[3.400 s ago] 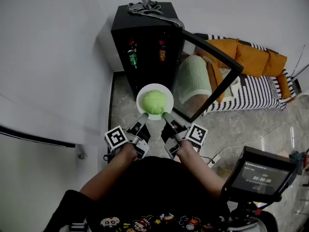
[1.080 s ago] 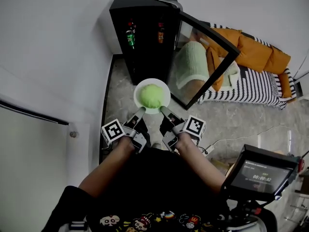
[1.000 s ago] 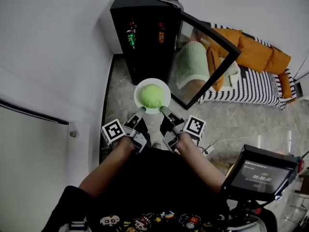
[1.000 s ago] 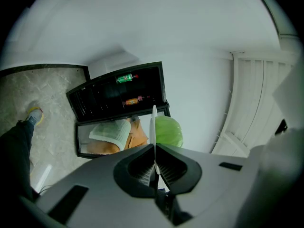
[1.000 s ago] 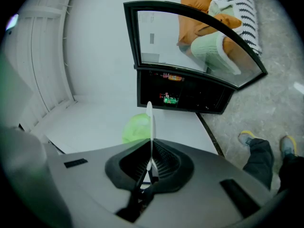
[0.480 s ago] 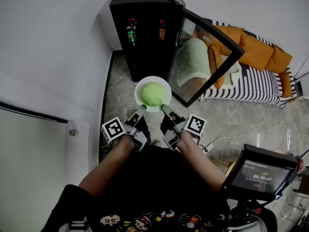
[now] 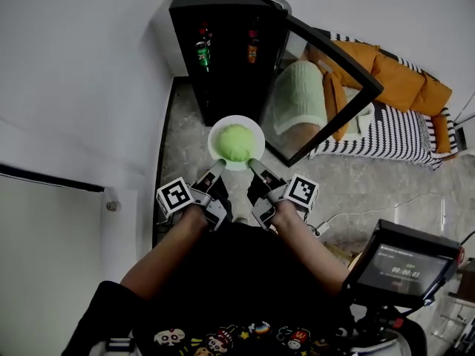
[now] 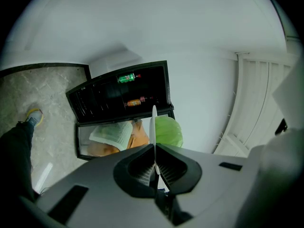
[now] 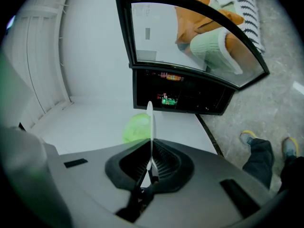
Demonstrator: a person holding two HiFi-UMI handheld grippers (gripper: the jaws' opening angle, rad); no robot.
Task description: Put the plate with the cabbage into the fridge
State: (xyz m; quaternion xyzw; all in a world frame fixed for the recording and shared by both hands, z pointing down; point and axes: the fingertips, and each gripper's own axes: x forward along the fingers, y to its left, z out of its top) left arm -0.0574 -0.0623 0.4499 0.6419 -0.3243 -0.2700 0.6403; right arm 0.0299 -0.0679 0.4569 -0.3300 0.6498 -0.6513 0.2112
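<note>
The fridge (image 7: 223,58) stands open at the upper middle of the head view, its glass door (image 7: 326,99) swung out to the right and bare floor (image 7: 182,150) before it. The plate (image 7: 213,141) with the cabbage (image 7: 235,141) hangs mid-frame, just short of the opening. The left gripper (image 7: 219,166) and the right gripper (image 7: 253,165) each have their fingers pinched tight on its near rim.

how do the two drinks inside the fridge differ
Colour: the green drink is bright green, while the orange drink is orange-brown.
Place: the green drink stands at the left of the open fridge, and the orange drink stands at the right, on the side where the door is hinged.
Shared: both stand upright at about the same level, well apart. Both are too small for their labels to be read.
</note>
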